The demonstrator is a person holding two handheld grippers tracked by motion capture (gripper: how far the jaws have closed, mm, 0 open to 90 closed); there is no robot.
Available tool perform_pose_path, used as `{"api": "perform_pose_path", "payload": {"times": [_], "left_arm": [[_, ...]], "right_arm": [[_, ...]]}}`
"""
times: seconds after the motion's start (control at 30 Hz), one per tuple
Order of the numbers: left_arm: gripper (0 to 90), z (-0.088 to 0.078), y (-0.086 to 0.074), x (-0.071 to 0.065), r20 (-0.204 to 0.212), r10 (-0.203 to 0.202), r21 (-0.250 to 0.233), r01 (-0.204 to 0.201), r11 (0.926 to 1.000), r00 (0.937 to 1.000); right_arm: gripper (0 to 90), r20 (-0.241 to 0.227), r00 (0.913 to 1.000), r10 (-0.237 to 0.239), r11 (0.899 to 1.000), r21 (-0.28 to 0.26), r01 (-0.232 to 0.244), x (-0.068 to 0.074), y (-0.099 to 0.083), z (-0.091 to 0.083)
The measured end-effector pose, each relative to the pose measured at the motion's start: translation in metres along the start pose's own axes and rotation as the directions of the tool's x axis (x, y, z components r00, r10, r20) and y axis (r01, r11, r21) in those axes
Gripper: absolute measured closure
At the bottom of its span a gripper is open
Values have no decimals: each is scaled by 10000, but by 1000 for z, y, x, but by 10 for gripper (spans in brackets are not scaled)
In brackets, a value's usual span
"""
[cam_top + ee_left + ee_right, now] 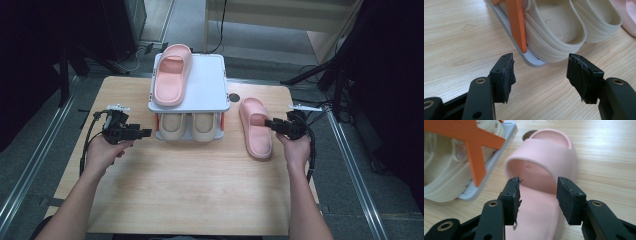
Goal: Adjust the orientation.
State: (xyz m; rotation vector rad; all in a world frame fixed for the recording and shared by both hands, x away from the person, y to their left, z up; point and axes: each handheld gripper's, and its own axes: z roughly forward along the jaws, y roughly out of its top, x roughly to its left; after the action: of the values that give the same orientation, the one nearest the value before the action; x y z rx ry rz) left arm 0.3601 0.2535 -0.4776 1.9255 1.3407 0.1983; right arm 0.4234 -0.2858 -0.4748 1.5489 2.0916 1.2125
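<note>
One pink slipper (255, 127) lies flat on the wooden table, right of a small white two-level rack (210, 85). Its twin (172, 75) rests on the rack's top shelf. Two beige slippers (192, 126) sit side by side on the lower shelf. My right gripper (267, 122) is open, its jaws hovering over the footbed of the pink slipper (544, 157) just behind the strap, pads (570, 200) clear of it. My left gripper (147, 132) is open and holds nothing, pointing at the rack's front left corner (534, 61) and the beige slippers (556, 32).
An orange cross brace (474, 142) stands at the rack's side, and an orange post (517, 25) at its front left corner. A dark round hole (233, 97) is in the tabletop behind the rack. Bare wood (190, 185) spreads in front of the rack.
</note>
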Motion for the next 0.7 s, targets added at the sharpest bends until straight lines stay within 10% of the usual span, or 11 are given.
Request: {"api": "perform_pose_path", "payload": {"times": [0.7], "left_arm": [[381, -17, -23, 7, -333, -296, 14, 297, 9996, 9990]], "right_arm": [[486, 452, 9989, 143, 9997, 181, -152, -17, 1, 40]]}}
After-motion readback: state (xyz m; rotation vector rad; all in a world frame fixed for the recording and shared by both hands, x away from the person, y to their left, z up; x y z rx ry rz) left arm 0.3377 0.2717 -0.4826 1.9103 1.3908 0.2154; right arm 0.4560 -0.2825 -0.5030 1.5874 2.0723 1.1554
